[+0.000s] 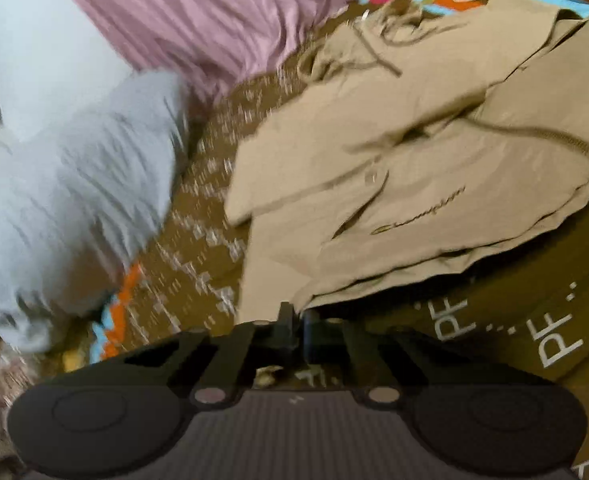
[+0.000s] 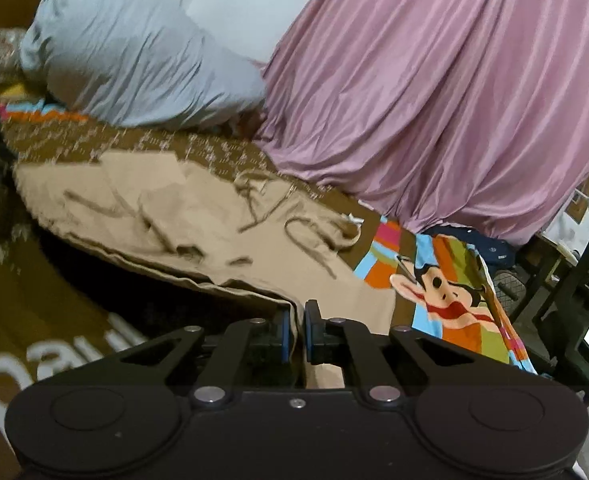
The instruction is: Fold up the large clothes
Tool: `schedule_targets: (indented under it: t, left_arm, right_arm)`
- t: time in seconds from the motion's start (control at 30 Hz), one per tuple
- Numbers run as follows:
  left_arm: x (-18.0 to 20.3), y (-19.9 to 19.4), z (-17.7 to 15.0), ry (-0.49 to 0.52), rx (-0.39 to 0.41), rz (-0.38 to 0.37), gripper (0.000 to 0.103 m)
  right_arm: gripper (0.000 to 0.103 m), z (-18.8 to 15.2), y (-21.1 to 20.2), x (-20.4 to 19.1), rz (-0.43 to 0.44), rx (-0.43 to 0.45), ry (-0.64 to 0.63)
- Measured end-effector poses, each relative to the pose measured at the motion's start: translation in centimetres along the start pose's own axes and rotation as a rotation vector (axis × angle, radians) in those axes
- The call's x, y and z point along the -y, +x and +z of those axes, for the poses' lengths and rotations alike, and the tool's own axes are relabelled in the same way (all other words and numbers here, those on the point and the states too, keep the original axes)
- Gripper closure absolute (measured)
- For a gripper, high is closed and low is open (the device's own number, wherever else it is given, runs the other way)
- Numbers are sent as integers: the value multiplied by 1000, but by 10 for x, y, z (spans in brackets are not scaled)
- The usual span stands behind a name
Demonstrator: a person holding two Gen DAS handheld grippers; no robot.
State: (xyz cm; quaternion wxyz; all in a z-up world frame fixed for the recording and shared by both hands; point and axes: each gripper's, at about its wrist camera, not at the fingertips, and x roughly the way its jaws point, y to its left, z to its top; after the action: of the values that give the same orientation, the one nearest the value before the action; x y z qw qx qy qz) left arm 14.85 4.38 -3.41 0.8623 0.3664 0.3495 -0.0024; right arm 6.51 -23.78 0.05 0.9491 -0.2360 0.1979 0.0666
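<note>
A tan jacket (image 1: pixel 394 184) lies spread and creased on a brown patterned bedspread (image 1: pixel 198 240), its zipper and drawstrings showing. The left gripper (image 1: pixel 294 322) is closed tight on the jacket's near hem, cloth pinched between its 2 fingers. The right gripper (image 2: pixel 297 330) is likewise clamped on another edge of the jacket (image 2: pixel 182 216), fabric running between its blue pads (image 2: pixel 282 334). Behind lie a grey pillow (image 2: pixel 134 60) and pink cloth (image 2: pixel 434 92).
</note>
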Motion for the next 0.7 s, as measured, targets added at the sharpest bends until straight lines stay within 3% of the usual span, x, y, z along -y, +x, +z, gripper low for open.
schedule_targets:
  t: [0.1, 0.27, 0.43, 0.57, 0.7]
  left_arm:
    - [-3, -27, 6, -9, 62, 18, 102]
    - [-19, -91, 4, -68, 137, -60, 103]
    - [-9, -138, -20, -13, 126, -164, 102]
    - [9, -126, -42, 3, 22, -333, 97]
    - [-1, -118, -45, 17, -21, -406, 80]
  right_arm:
    - [100, -9, -8, -6, -8, -1, -15]
    - [100, -7, -37, 5, -47, 51, -13]
    - [100, -5, -96, 24, -45, 52, -70]
    - [100, -24, -123, 21, -1, -57, -101]
    - [96, -49, -120, 14, 105, -208, -88]
